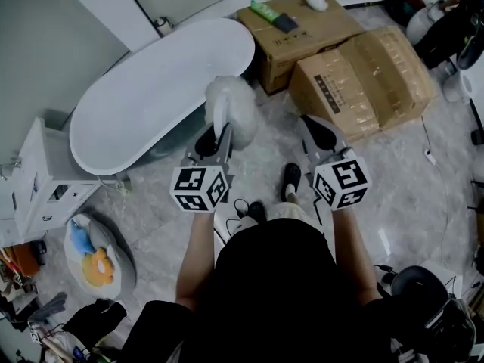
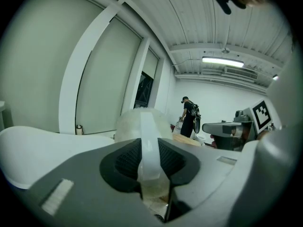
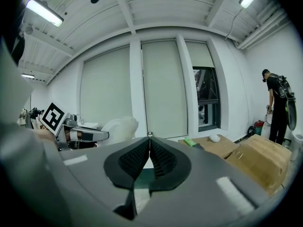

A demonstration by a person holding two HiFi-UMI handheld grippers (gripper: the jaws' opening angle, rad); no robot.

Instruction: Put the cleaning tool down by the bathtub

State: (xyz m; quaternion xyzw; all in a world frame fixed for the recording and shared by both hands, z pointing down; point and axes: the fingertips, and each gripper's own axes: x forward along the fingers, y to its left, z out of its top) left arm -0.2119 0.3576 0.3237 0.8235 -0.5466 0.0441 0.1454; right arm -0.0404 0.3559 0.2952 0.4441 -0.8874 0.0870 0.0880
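The cleaning tool is a white fluffy brush head (image 1: 233, 106) on a flat white handle (image 2: 147, 126). My left gripper (image 1: 218, 133) is shut on that handle and holds the tool upright above the floor, just right of the white bathtub (image 1: 151, 89). In the left gripper view the handle runs up between the black pads (image 2: 125, 162), with the fluffy head (image 2: 130, 124) above and the bathtub rim (image 2: 38, 150) at the left. My right gripper (image 1: 318, 133) hangs beside it over the floor, shut and empty, its tips meeting in the right gripper view (image 3: 149, 137).
Two cardboard boxes (image 1: 363, 78) (image 1: 299, 32) stand right of the tub, with small items on the far one. A white cabinet (image 1: 38, 180) and a cushion (image 1: 94, 259) lie at the left. A dark chair (image 1: 423, 293) is at the bottom right. A person (image 3: 277, 103) stands far off.
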